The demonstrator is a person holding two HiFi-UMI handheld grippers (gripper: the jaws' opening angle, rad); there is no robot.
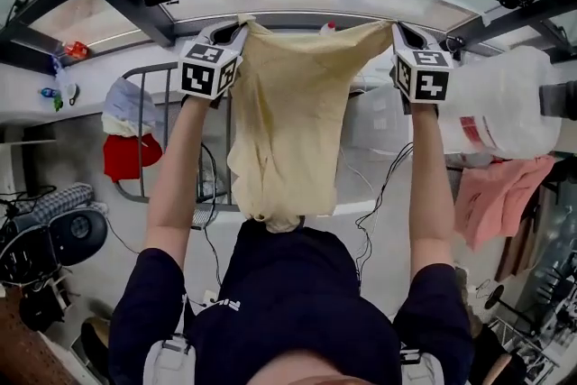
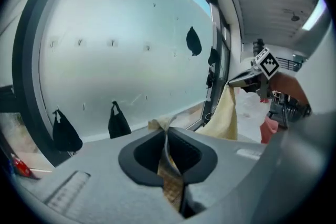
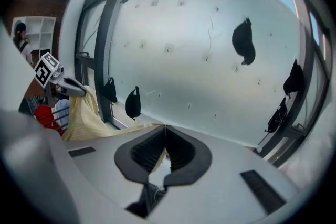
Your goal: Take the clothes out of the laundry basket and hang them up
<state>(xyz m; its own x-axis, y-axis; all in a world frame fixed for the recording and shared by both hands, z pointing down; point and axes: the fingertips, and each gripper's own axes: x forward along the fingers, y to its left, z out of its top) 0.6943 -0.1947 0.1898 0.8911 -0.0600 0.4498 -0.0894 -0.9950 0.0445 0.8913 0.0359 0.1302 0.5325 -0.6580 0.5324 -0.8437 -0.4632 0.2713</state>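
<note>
The left gripper [image 1: 236, 29] and right gripper [image 1: 398, 32] each clamped a corner of the yellow garment [image 1: 288, 113] stretched between them, so overstretching might slip one thin pinch.

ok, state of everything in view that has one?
yellow garment: held up, stretched between both claws, lower part hanging loose.
left claw: shut on one top corner of the yellow garment.
right claw: shut on the other top corner.
pink garment: hanging, far right.
red garment: hanging, far left.
</note>
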